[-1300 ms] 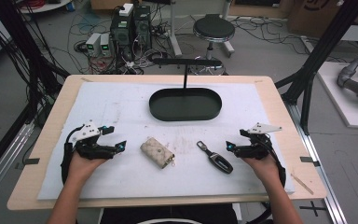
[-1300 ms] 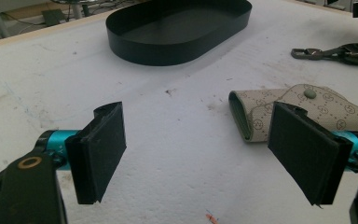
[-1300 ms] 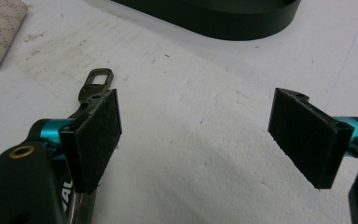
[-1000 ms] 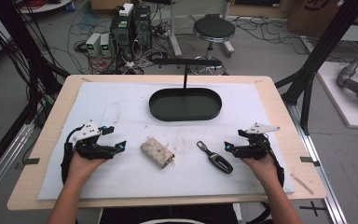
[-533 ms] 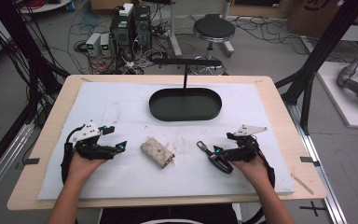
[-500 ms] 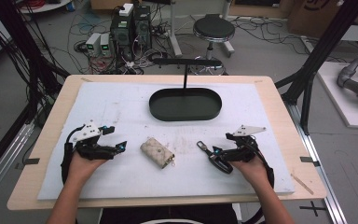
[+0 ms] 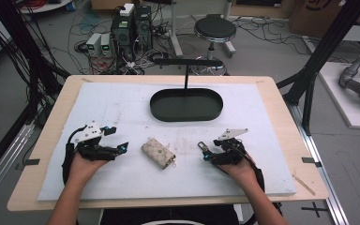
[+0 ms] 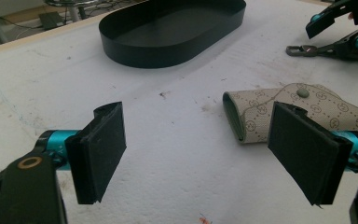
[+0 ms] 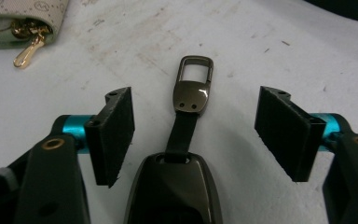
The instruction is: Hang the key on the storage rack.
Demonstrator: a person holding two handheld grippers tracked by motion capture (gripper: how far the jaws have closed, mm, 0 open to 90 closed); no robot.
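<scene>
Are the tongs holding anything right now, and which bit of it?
Nothing is held. The right tongs stand open around the car key, pads clear of it on both sides. The left tongs are open too, short of the key pouch.

Black grippers, teal-collared jaws with square black pads, grey top plates.

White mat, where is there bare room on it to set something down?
The white mat is bare along its far left, between the black oval tray and the mat's left edge, and across the near strip in front of both hands. The stretch between tray and key pouch is free too. It is crowded around the key fob, straddled by the open right gripper.
</scene>
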